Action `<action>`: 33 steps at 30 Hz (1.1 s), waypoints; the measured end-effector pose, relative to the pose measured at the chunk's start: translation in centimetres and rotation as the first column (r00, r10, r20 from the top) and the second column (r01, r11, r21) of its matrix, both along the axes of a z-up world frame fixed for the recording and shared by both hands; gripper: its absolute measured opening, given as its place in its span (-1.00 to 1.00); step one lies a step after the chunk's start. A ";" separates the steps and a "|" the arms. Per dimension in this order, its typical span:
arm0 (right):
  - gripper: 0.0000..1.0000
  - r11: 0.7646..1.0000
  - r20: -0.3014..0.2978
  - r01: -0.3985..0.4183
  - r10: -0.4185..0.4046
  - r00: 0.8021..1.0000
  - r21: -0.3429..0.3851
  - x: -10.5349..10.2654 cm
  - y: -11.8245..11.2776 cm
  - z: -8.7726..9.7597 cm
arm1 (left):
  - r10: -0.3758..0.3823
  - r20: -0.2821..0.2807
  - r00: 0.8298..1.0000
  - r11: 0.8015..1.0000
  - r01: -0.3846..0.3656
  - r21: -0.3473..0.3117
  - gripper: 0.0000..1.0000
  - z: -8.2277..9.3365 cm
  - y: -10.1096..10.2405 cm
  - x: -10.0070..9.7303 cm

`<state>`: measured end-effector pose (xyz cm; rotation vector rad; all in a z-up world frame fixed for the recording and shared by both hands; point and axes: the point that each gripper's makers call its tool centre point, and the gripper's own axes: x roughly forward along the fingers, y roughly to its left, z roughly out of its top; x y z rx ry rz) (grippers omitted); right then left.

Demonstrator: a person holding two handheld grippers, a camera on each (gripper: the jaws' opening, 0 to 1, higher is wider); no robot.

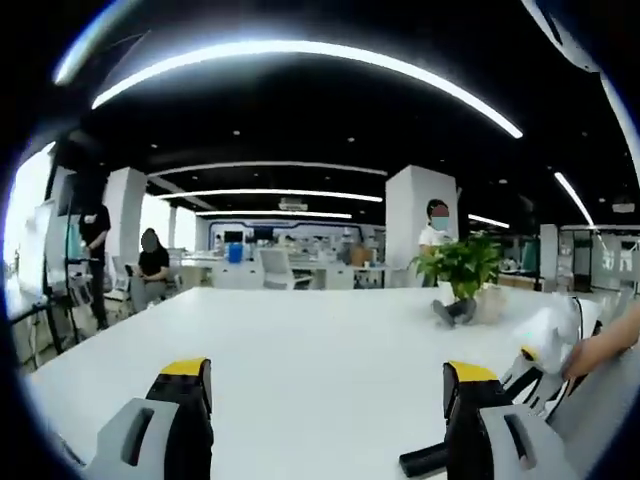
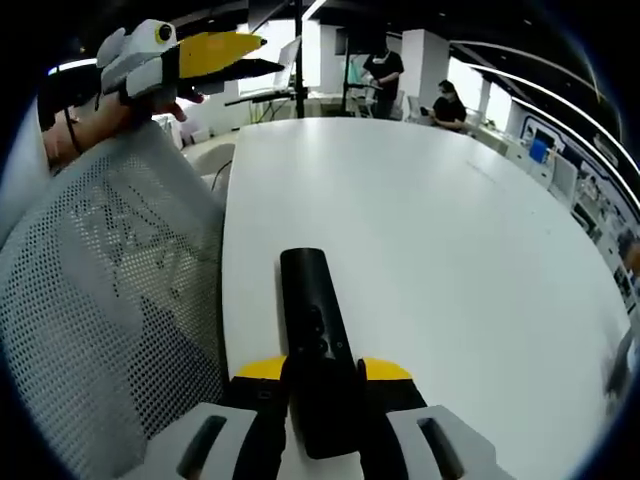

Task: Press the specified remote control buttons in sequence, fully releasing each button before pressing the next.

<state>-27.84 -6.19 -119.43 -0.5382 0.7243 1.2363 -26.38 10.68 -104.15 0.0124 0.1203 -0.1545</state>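
1. Left gripper view: The left gripper hangs level over a white table, its two yellow-tipped jaws standing wide apart with nothing between them and no contact with anything. It looks parked in waiting, kept free to do the pressing. Just beyond the outer side of its right-hand jaw, low in the view, pokes one dark end of the remote control, and past that the right gripper comes in with a person's hand on it. Well ahead of the jaws, toward the far side of the table, stands a potted plant; people sit and stand in the office beyond.

2. Right gripper view: The right gripper is clamped on the remote control, both yellow tips pressed to the sides of its near end. The black remote runs straight forward from the jaws over the white table, button face up. Whether it rests on the top or is lifted just clear cannot be told. The grip seems meant to steady it and keep the buttons exposed. Up and to the left of the jaws, well apart, the left gripper is held aloft beside a grey mesh chair back. No button is being pressed yet.
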 end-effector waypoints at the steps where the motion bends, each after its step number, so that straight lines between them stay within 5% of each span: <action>1: -0.51 1.000 -0.011 0.012 -0.012 1.000 0.002 0.0 0.0 0.1 | 0.004 0.010 1.000 1.000 -0.004 0.027 1.00 0.0 0.1 0.0; 6: -0.35 0.999 -0.021 0.039 -0.039 0.999 0.023 0.2 -0.2 0.8 | 0.014 0.051 0.999 1.000 -0.013 -0.013 1.00 0.6 0.6 0.1; 15: -0.54 0.995 0.012 -0.068 0.069 0.998 -0.069 0.1 -0.9 -0.2 | 0.012 0.047 0.999 1.000 -0.011 -0.030 1.00 0.4 0.7 0.2; 20: -0.57 0.992 -0.027 -0.099 0.098 0.995 -0.075 0.2 -1.0 0.0 | 0.003 0.041 0.999 0.999 -0.002 -0.042 1.00 0.3 0.6 0.2; 25: -0.58 0.992 -0.067 -0.097 0.091 0.994 -0.085 1.7 -1.3 0.0 | -0.003 0.032 0.999 0.999 0.004 -0.042 1.00 0.1 0.5 0.3; 33: -0.58 0.980 -0.041 -0.130 0.125 0.991 -0.151 5.2 -1.7 -0.1 | -0.004 0.030 1.000 0.999 0.005 -0.054 1.00 0.0 0.6 0.3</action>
